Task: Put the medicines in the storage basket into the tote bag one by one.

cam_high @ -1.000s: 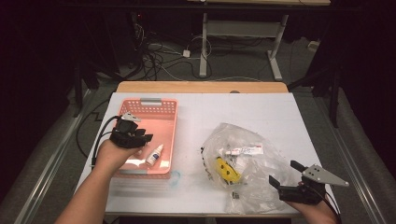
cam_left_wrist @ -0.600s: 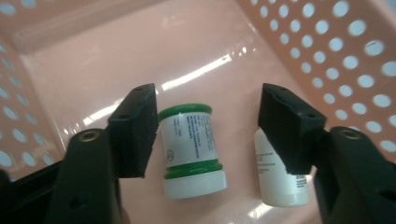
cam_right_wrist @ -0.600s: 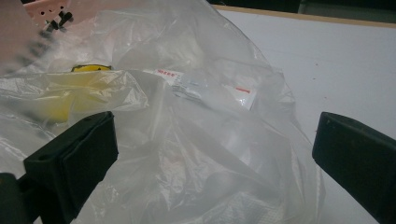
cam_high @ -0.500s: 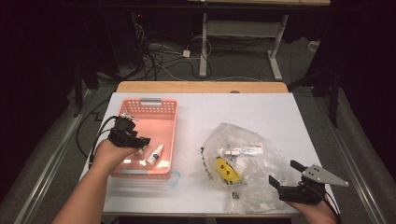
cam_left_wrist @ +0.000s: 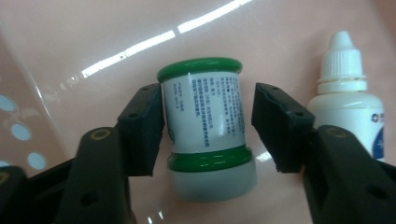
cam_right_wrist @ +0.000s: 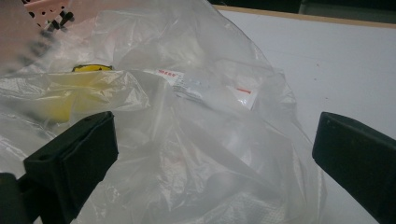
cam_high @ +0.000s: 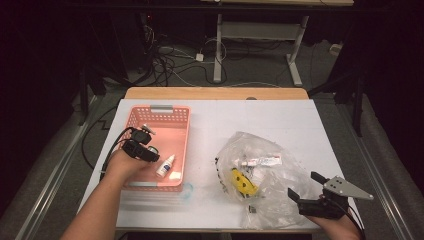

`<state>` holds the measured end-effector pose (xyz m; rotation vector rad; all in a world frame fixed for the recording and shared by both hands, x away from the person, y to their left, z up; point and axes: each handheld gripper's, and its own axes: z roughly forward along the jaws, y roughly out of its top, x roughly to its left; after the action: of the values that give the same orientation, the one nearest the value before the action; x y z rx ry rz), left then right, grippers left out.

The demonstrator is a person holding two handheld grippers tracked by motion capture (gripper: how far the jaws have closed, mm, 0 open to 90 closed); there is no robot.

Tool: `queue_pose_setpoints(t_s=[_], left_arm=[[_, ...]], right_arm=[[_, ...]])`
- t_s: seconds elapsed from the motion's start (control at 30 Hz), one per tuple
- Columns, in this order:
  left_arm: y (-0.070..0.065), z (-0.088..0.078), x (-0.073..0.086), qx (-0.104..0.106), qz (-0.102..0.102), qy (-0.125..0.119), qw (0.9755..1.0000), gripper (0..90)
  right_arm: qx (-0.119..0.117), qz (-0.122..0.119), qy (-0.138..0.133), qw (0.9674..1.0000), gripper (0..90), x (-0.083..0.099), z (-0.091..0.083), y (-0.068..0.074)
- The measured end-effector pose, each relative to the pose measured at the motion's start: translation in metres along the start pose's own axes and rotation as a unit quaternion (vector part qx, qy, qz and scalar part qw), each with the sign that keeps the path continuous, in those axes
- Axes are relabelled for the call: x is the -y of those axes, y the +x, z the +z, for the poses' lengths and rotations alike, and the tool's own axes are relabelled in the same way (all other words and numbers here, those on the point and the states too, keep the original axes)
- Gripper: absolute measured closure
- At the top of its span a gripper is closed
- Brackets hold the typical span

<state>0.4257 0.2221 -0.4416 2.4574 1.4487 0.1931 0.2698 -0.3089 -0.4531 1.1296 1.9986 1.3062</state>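
- Left gripper (cam_left_wrist: 208,128): half open around the jar (cam_left_wrist: 205,126). One pad touches the label at frame left; the other pad stands just clear at frame right. No firm grip is evident.
- The jaws have just been opening, then closing again, with the jar between them throughout.
- Jar: white body, green bands, grey cap. It lies in the basket (cam_high: 177,112), at the centre of the left gripper view.
- Dropper bottle (cam_left_wrist: 355,100): at the right edge of that view, just beside the gripper. In the high view the bottle (cam_high: 165,165) lies in the lower right of the basket.
- Change: against the earlier high views, the left gripper (cam_high: 150,150) sits lower in the frame, down inside the basket at lower left.
- Judgement: the jar is being set down or released in the basket; the drop-off is near complete.
- Right gripper (cam_right_wrist: 212,154): wide open, holding nothing, pointed at the bag (cam_right_wrist: 187,140).
- Bag (cam_high: 260,175): clear plastic, on the counter (cam_high: 310,125), right of centre, with a yellow item (cam_high: 241,182) and packets inside.
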Motion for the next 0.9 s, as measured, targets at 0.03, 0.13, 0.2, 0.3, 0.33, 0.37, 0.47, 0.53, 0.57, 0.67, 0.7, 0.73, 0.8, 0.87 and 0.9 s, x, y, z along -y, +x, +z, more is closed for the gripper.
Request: queue_pose_setpoints(t_s=[0.03,0.13,0.2,0.3,0.33,0.37,0.47,0.53,0.57,0.67,0.7,0.73,0.8,0.87,0.9], left_arm=[[0.0,0.001,0.0,-0.002,0.001,0.002,1.0,47.9],[-0.001,0.002,0.0,-0.007,0.006,0.006,0.9999,52.7],[-0.002,0.002,0.0,-0.007,0.006,0.004,0.9999,53.3],[-0.003,0.001,0.0,-0.009,0.01,0.004,0.9999,53.7],[-0.003,0.001,0.0,-0.008,0.009,0.002,0.9999,53.7],[-0.002,0.0,0.0,-0.008,0.011,0.002,0.9999,53.8],[-0.002,-0.003,0.0,-0.002,0.01,-0.011,0.9999,53.8],[-0.002,-0.006,0.001,0.001,0.01,-0.02,0.9998,53.8],[-0.003,-0.007,0.001,0.002,0.011,-0.023,0.9997,53.9],[-0.004,-0.011,0.001,0.008,0.015,-0.035,0.9992,53.8],[-0.005,-0.012,0.001,0.008,0.017,-0.038,0.9991,53.9],[-0.006,-0.013,0.001,0.009,0.019,-0.04,0.999,53.9],[-0.008,-0.015,0.0,0.015,0.019,-0.046,0.9986,53.9],[-0.01,-0.017,-0.001,0.017,0.021,-0.051,0.9983,53.9],[-0.01,-0.018,-0.001,0.018,0.023,-0.053,0.9982,53.9]], right_arm=[[0.0,0.0,0.0,1.0,0.8,0.0,0.0,0.0],[-0.001,-0.002,0.0,1.0,0.8,0.0,0.0,0.0],[-0.001,-0.001,0.0,1.0,0.8,0.0,0.0,0.0],[-0.001,-0.001,0.0,1.0,0.8,0.0,0.0,0.0],[-0.002,-0.001,0.0,1.0,0.8,0.0,0.0,0.0],[-0.001,-0.001,0.001,1.0,0.8,0.0,0.0,0.0],[-0.001,0.0,0.0,1.0,0.8,0.0,0.0,0.0],[-0.001,0.001,0.0,1.0,0.8,0.0,0.0,0.0],[-0.001,0.001,0.0,1.0,0.9,0.0,0.001,0.0],[-0.002,-0.001,0.001,1.0,0.8,0.0,0.001,0.0],[-0.002,-0.001,0.001,1.0,0.8,0.0,0.001,0.0],[-0.002,-0.001,0.001,1.0,0.8,0.0,0.001,0.0],[-0.002,0.0,0.001,1.0,0.8,0.0,0.001,0.001],[-0.002,0.0,0.001,1.0,0.8,0.0,0.001,0.001],[-0.001,0.0,0.001,1.0,0.8,0.0,0.001,0.001]])
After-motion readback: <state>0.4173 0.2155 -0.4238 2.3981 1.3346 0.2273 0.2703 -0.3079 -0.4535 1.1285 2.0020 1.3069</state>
